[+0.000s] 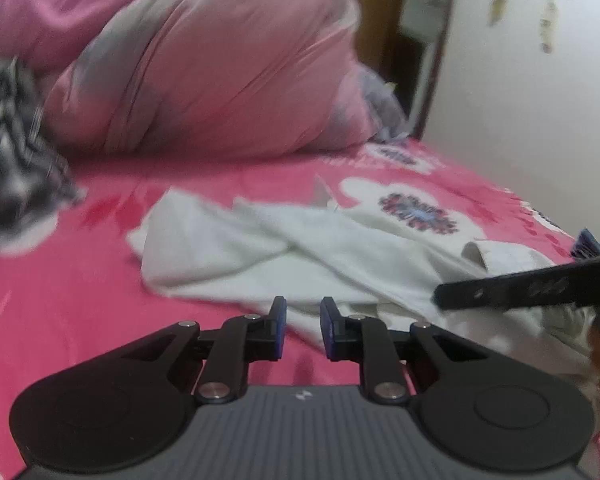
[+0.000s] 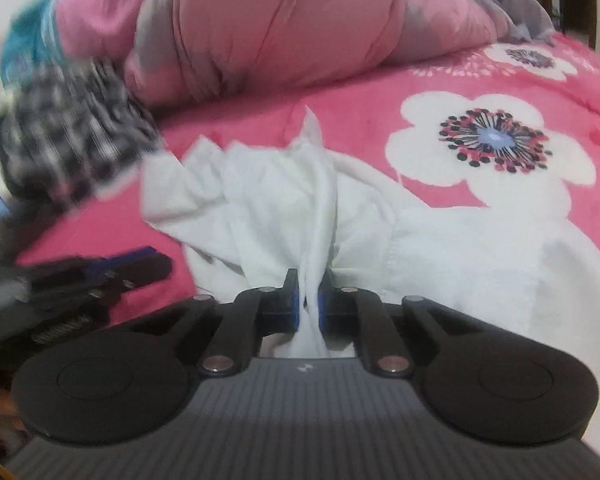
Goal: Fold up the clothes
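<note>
A crumpled white garment lies on the pink flowered bedspread. In the right wrist view my right gripper is shut on a bunched fold of that white garment, which stretches away from the pads over the bed. My left gripper hovers open just before the garment's near edge, nothing between its blue pads. The right gripper's finger reaches in from the right in the left wrist view, over the cloth. The left gripper shows blurred at the left in the right wrist view.
A big pink and grey quilt is heaped at the back of the bed. A black-and-white checked cloth lies at the left, also the checked cloth. A white wall and a dark door frame stand right.
</note>
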Demonstrator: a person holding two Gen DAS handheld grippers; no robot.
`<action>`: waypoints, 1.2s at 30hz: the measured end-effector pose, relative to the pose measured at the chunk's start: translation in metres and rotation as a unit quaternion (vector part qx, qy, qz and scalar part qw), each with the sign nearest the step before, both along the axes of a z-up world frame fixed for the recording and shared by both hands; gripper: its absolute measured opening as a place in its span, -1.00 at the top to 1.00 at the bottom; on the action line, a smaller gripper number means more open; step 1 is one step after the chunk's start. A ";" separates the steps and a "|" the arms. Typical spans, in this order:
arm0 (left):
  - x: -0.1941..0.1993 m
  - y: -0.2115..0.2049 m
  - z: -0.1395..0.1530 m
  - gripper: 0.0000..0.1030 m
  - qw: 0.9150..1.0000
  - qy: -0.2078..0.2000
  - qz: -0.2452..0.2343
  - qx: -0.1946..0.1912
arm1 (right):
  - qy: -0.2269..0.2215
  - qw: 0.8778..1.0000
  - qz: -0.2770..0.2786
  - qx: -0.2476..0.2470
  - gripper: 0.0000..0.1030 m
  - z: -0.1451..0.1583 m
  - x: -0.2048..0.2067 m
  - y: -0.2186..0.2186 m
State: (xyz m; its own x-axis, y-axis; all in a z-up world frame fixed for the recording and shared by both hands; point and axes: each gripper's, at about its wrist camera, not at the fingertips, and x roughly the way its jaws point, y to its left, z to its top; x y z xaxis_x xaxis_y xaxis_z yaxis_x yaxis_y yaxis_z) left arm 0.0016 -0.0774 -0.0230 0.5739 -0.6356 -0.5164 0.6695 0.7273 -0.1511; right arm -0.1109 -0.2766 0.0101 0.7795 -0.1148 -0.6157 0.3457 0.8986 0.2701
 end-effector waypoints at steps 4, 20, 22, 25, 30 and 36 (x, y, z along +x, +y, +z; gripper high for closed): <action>-0.015 -0.013 -0.001 0.58 0.999 -0.018 -0.041 0.009 | -0.078 0.997 -0.011 0.009 0.95 0.035 -0.063 -0.003; -0.062 -0.095 0.015 -0.07 0.980 -0.092 -0.121 0.130 | -0.194 0.935 -0.292 0.053 0.98 0.042 -0.312 -0.128; -0.062 -0.103 0.021 -0.11 0.978 -0.094 -0.126 0.136 | -0.191 0.925 -0.325 0.058 0.98 0.030 -0.325 -0.144; -0.064 -0.114 0.029 -0.16 0.977 -0.095 -0.138 0.135 | -0.185 0.906 -0.374 0.076 0.97 0.009 -0.342 -0.162; -0.072 -0.135 0.042 -0.24 0.974 -0.076 -0.181 0.113 | -0.142 0.886 -0.429 0.104 0.89 -0.026 -0.355 -0.171; -0.079 -0.160 0.046 -0.27 0.970 -0.045 -0.214 0.106 | -0.123 0.887 -0.435 0.097 0.51 -0.024 -0.382 -0.156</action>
State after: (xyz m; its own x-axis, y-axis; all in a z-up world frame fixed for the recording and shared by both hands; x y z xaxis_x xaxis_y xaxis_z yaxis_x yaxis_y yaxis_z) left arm -0.0774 -0.2378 0.0231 0.3301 -0.7112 -0.6207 0.9205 0.3883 0.0447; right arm -0.4927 -0.4325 -0.0136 0.5607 -0.6495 -0.5136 0.7948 0.2483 0.5537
